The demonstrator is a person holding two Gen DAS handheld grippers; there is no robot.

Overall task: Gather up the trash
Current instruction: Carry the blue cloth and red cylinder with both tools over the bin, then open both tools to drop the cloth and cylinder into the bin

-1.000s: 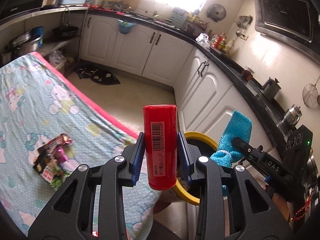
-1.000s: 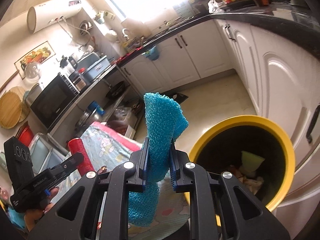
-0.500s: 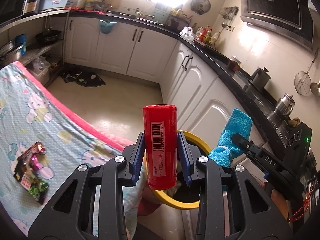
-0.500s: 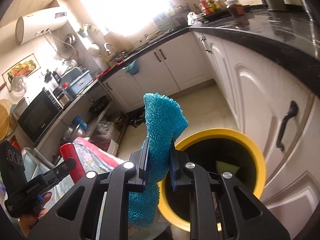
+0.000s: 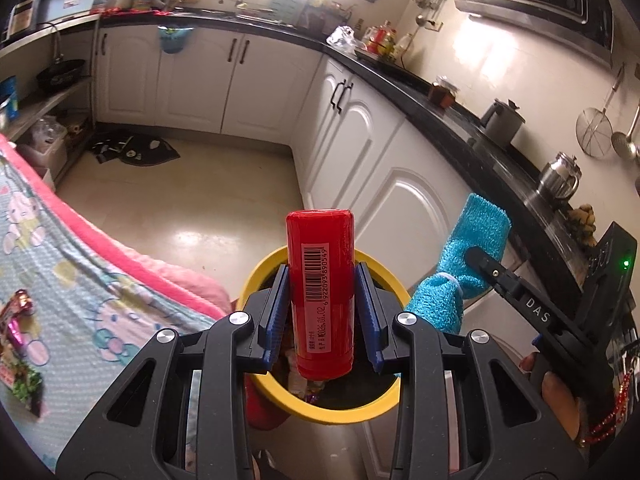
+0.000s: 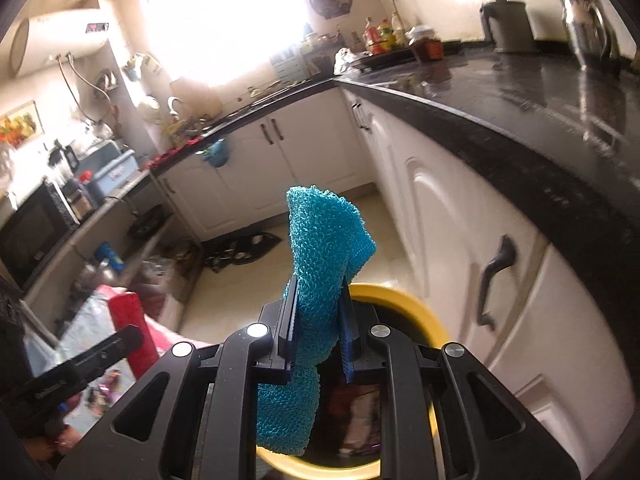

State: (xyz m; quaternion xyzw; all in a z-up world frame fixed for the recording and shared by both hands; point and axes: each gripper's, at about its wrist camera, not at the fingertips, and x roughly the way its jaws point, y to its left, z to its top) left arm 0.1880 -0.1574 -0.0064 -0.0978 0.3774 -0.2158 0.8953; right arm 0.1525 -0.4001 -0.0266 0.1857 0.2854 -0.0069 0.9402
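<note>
My left gripper (image 5: pixel 321 312) is shut on a red can (image 5: pixel 321 280) with a barcode, held upright right above the yellow-rimmed trash bin (image 5: pixel 328 410). My right gripper (image 6: pixel 316 332) is shut on a blue knitted cloth (image 6: pixel 320 280) that droops over the same bin (image 6: pixel 424 312). In the left wrist view the cloth (image 5: pixel 468 256) and the right gripper show at the right, beside the bin. Trash lies inside the bin. A colourful snack wrapper (image 5: pixel 16 344) lies on the table.
The table with a Hello Kitty cloth (image 5: pixel 80 272) is at the left, its edge next to the bin. White cabinets (image 5: pixel 400 184) and a black counter (image 6: pixel 520 112) with kettles stand close at the right. A dark mat (image 5: pixel 132 148) lies on the tiled floor.
Both grippers have moved away from the table and over the bin, which now sits directly under them. The can and the cloth stay gripped.
</note>
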